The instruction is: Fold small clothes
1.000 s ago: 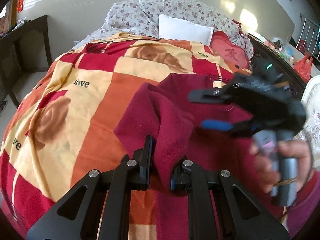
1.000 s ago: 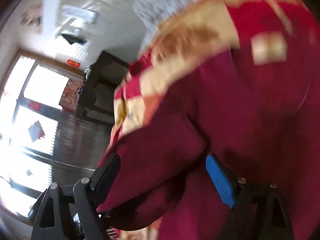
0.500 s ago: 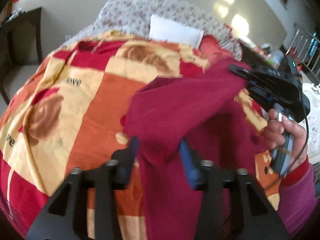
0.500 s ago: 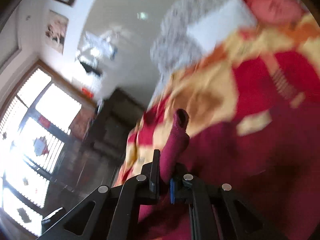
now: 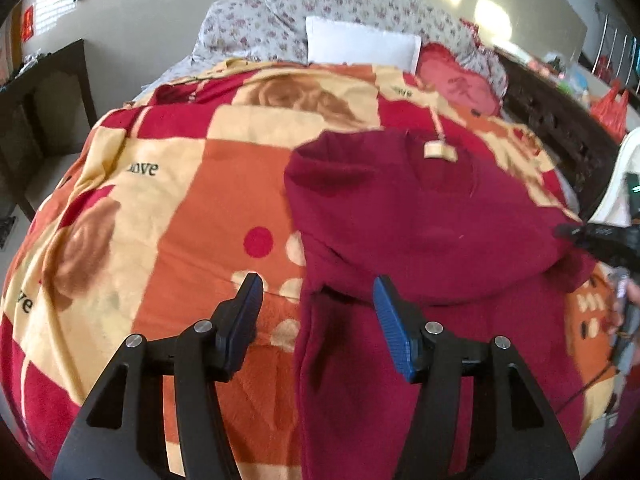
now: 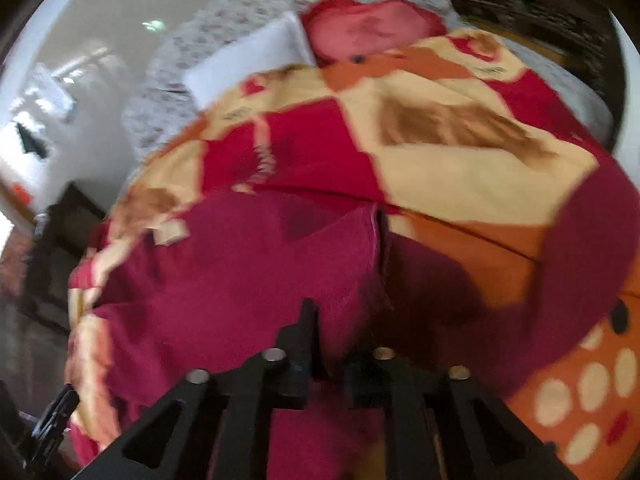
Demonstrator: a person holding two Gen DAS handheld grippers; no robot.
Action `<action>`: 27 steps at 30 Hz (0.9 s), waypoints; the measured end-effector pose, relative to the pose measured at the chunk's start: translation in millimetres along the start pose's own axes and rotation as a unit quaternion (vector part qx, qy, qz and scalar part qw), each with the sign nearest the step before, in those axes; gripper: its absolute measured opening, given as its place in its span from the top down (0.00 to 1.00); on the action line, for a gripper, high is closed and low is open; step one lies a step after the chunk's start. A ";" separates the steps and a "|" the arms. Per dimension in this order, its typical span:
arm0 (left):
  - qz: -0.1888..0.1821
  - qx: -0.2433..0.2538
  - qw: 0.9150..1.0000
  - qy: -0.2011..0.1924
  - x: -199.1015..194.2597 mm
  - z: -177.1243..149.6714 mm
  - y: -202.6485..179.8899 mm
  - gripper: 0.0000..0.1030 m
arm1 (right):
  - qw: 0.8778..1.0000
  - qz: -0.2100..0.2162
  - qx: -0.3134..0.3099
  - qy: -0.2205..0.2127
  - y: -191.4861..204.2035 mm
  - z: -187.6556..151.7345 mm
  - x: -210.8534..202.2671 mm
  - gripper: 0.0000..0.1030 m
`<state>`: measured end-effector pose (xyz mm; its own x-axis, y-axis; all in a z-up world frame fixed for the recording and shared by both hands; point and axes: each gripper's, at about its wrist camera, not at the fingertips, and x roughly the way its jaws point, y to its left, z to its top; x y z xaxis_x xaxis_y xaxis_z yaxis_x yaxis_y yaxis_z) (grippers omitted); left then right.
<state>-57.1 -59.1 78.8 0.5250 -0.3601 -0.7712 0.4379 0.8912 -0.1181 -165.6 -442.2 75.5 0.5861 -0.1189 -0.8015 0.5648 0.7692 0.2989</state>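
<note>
On the bed, a dark red garment (image 5: 420,216) is lying across the patterned blanket (image 5: 160,184), its top part folded over the lower part, with a pale label showing near the collar at the far end.

From the left wrist view, the left tool (image 5: 316,312) is hovering with its jaws spread wide, holding nothing; its right blue pad (image 5: 394,334) is hanging over the garment's near left edge and its left pad is hanging over bare blanket. At the right edge of that view the right tool (image 5: 592,238) is showing only as a dark blurred shape touching the garment's right side, so its grip cannot be judged there. That view is also taking in a white pillow (image 5: 360,40) and a floral quilt (image 5: 320,4) at the far end of the bed, and a dark chair (image 5: 44,120) on the left.

From the right wrist view, which is blurred, the right tool (image 6: 332,344) is pinching a fold of the garment (image 6: 240,272) between nearly closed jaws, with cloth bunching up between the fingers. A red cushion (image 6: 368,28) is lying at the far end of the blanket (image 6: 460,140).
</note>
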 end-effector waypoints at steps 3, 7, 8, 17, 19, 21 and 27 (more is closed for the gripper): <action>0.009 -0.001 1.000 0.012 18.7 0.4 -0.3 0.44 | 0.999 0.008 -0.016 -0.043 8.8 8.2 -26.2 0.59; 0.040 -0.013 0.999 0.029 40.1 -3.1 5.6 0.44 | 0.985 0.135 -0.109 -0.020 78.2 7.4 -26.5 0.59; 0.038 -0.023 0.998 0.033 43.9 -5.3 9.7 0.44 | 0.977 0.168 -0.135 -0.005 100.4 5.0 -20.0 0.59; 0.020 -0.037 0.998 0.040 48.7 -17.4 20.9 0.44 | 0.887 0.225 -0.395 0.073 299.4 -42.6 65.7 0.59; 0.007 -0.052 0.998 0.042 51.4 -17.7 26.1 0.44 | 0.877 0.217 -0.417 0.104 315.6 -46.5 96.9 0.59; -0.003 -0.063 0.997 0.043 53.4 -19.1 30.1 0.44 | 0.869 0.210 -0.434 0.109 324.7 -50.9 113.2 0.65; -0.019 -0.085 0.996 0.025 46.9 -26.1 40.8 0.43 | 0.877 0.258 -0.396 0.088 344.3 -27.1 116.7 0.96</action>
<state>-33.7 -32.4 21.5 0.4712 -0.3833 -0.7944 0.3239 0.9129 -0.2484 81.5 -174.2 70.9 0.5061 0.4194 -0.7536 -0.3716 0.8946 0.2483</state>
